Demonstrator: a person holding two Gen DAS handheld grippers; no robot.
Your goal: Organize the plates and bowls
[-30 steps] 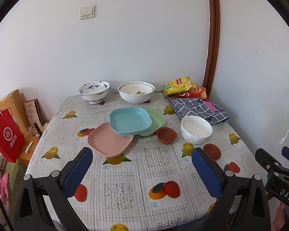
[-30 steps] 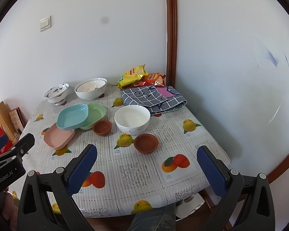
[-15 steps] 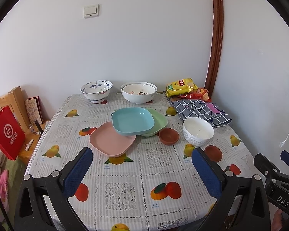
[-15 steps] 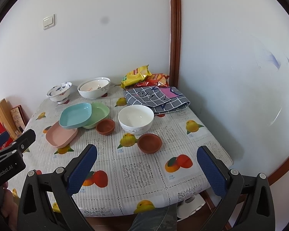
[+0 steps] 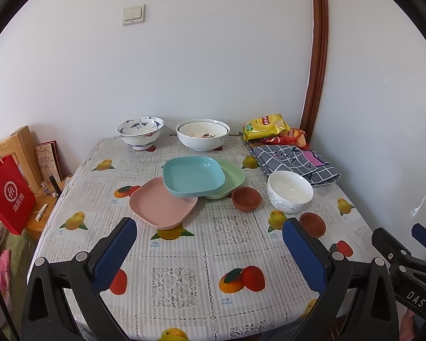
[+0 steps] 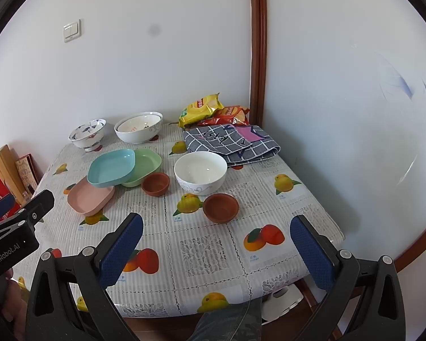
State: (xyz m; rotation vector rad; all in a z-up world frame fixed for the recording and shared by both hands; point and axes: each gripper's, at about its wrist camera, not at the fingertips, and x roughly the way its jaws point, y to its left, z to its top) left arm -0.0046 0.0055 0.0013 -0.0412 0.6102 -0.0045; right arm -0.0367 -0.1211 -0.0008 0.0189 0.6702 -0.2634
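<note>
On the fruit-print tablecloth a blue plate [image 5: 193, 179] [image 6: 112, 166] lies across a pink plate [image 5: 162, 206] [image 6: 89, 199] and a green plate [image 5: 233, 174] [image 6: 146, 162]. Two small brown bowls [image 5: 246, 198] [image 5: 312, 224] sit beside a white bowl [image 5: 289, 190] [image 6: 200, 174]. A blue-patterned bowl [image 5: 140, 132] and a large white bowl [image 5: 203, 133] stand at the back. My left gripper [image 5: 208, 245] is open and empty above the near table edge. My right gripper [image 6: 217, 245] is open and empty near the front right.
Snack bags [image 5: 265, 125] and a folded checked cloth [image 5: 292, 160] lie at the back right, by the wall. A red paper bag [image 5: 10, 199] and a wooden shelf stand left of the table. Walls close off the back and right.
Both grippers have drawn back and risen slightly; the dishes look a little smaller and lower in view. Nothing on the table has moved.
</note>
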